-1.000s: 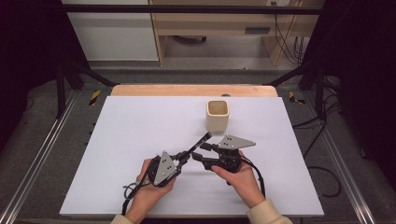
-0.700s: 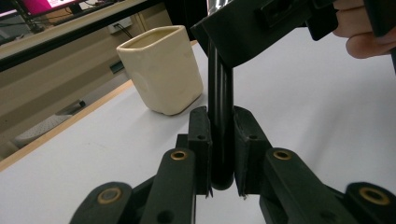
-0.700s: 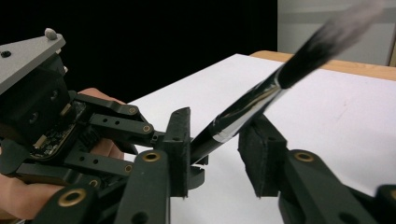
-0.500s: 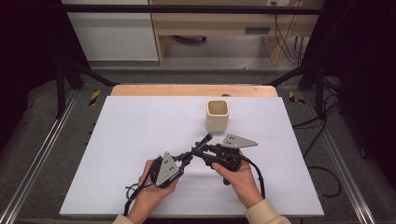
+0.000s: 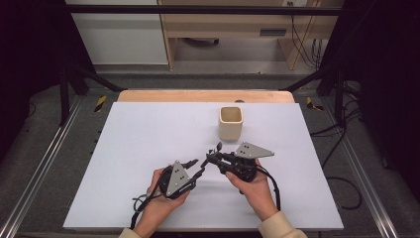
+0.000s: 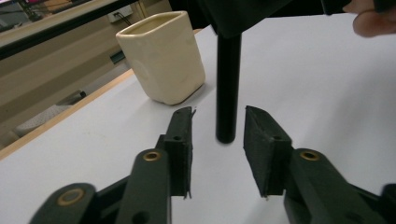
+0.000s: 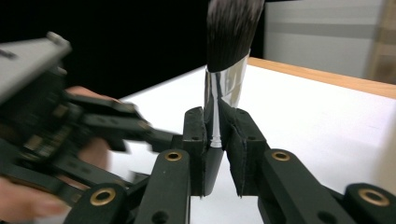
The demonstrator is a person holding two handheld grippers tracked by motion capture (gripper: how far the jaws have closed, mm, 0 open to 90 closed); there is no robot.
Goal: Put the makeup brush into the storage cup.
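Since the earlier frames my right gripper (image 5: 214, 157) has been closing and now clamps the black-handled makeup brush with silver ferrule (image 7: 225, 88), while my left gripper (image 5: 196, 167) has just opened, pads apart around the handle's end without touching. Both hover near the white table's (image 5: 124, 148) front edge. Farther back stands the cream square ceramic cup (image 5: 231, 123).

Glossy cream cup (image 5: 231, 122), shiny metal-ferruled brush (image 7: 227, 84)
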